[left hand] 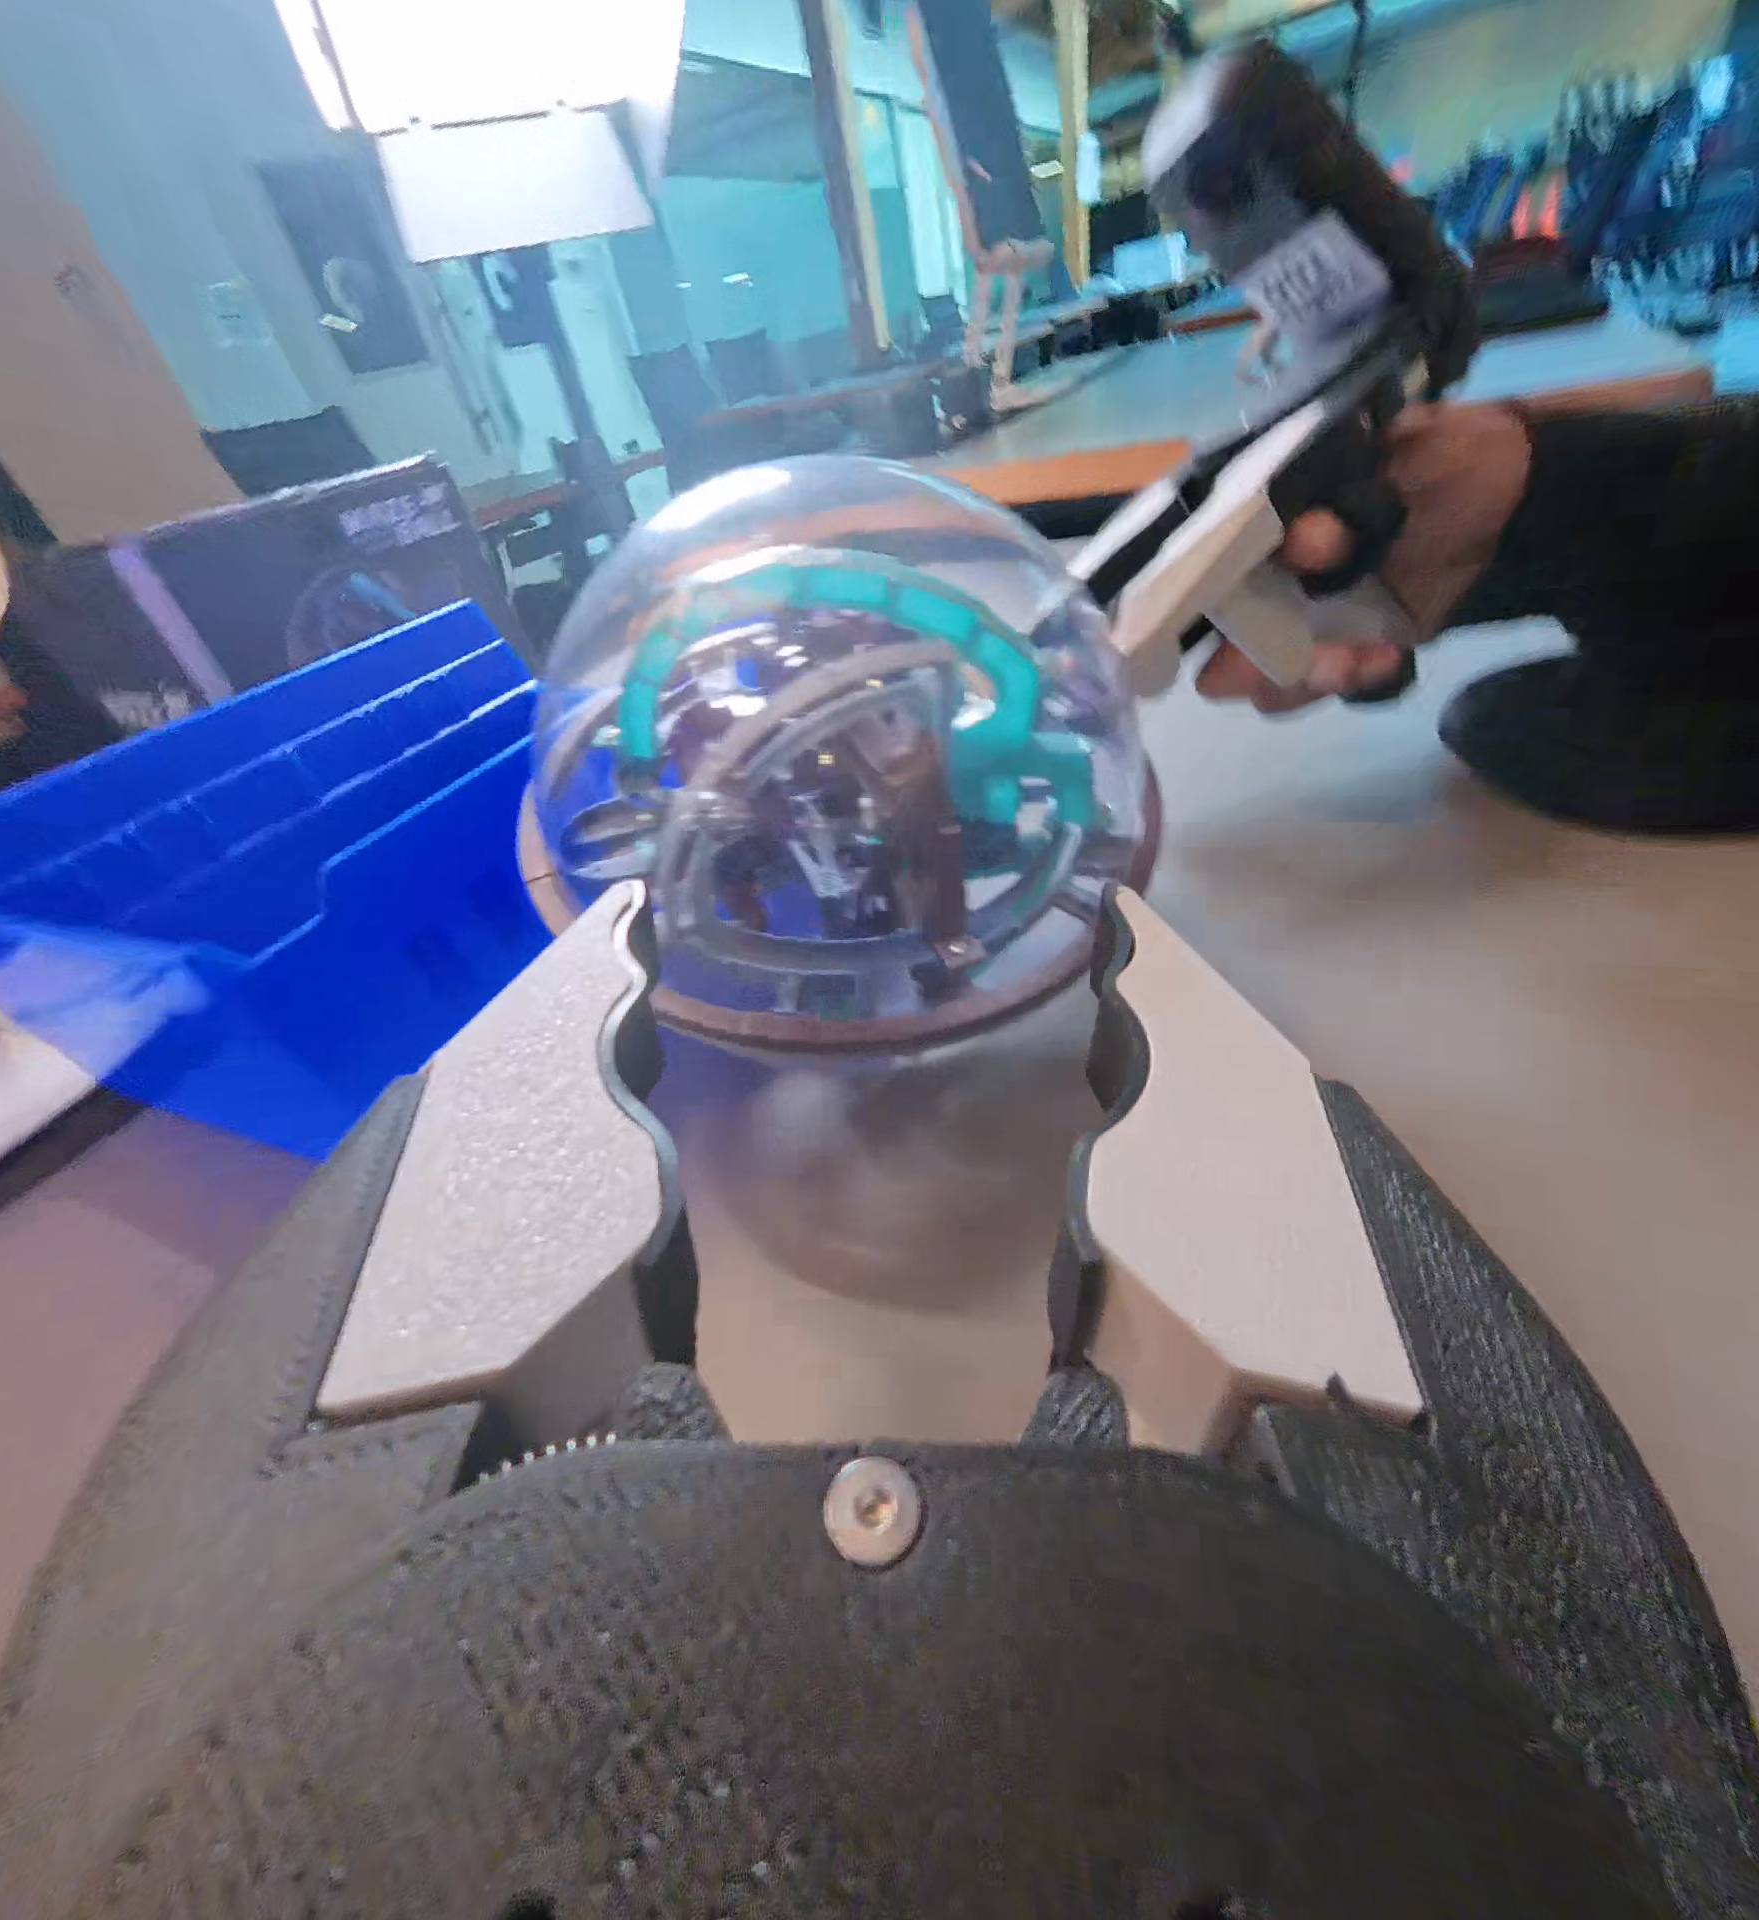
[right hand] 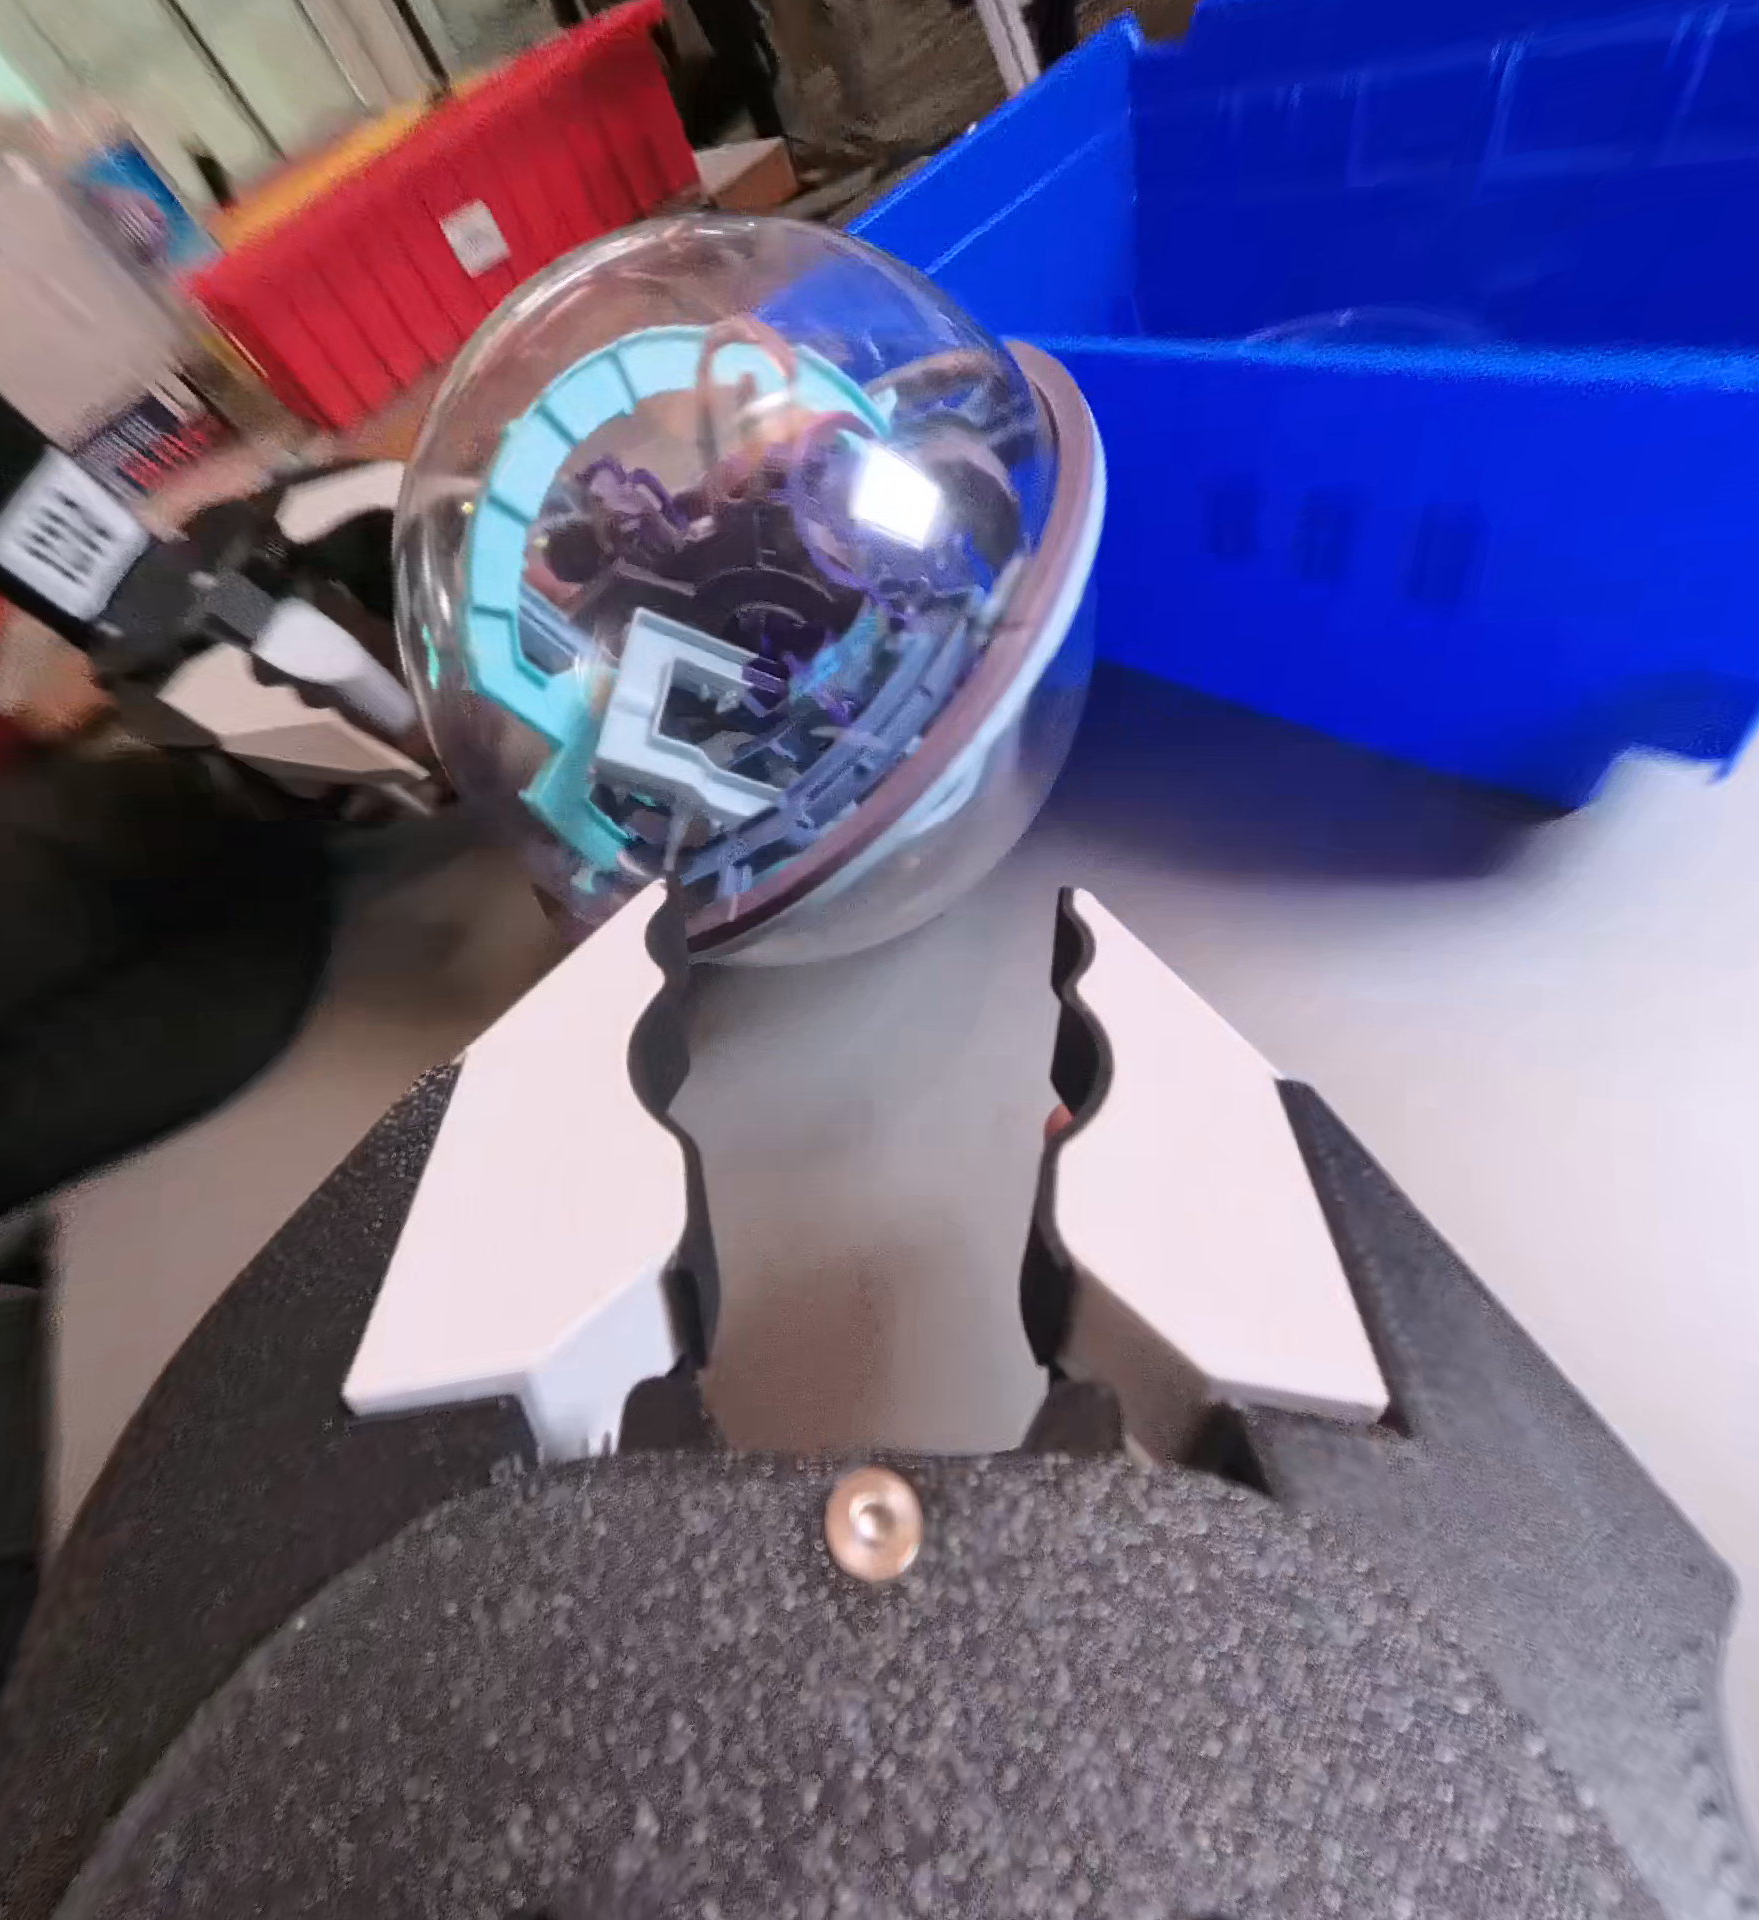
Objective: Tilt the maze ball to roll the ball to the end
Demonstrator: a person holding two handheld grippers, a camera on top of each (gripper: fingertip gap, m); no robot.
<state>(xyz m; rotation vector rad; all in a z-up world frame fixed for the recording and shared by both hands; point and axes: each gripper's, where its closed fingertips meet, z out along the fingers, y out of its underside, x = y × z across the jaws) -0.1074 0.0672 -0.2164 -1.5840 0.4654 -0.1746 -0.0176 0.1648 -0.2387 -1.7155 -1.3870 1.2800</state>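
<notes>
Left wrist view: the left gripper (left hand: 875, 914) has its 2 fingers spread around the lower part of the maze ball (left hand: 844, 748), a clear sphere with teal tracks inside; whether the pads press it I cannot tell. A blue bin (left hand: 231, 831) sits just left of it, and the right gripper (left hand: 1166, 582), held by a hand (left hand: 1394, 561), reaches its upper right side. Right wrist view: the right gripper (right hand: 864, 909) is spread, its left fingertip (right hand: 662, 914) at the maze ball's (right hand: 740, 592) lower edge. The bin (right hand: 1426, 468) stands right, the left gripper (right hand: 335, 665) at the ball's far left.
</notes>
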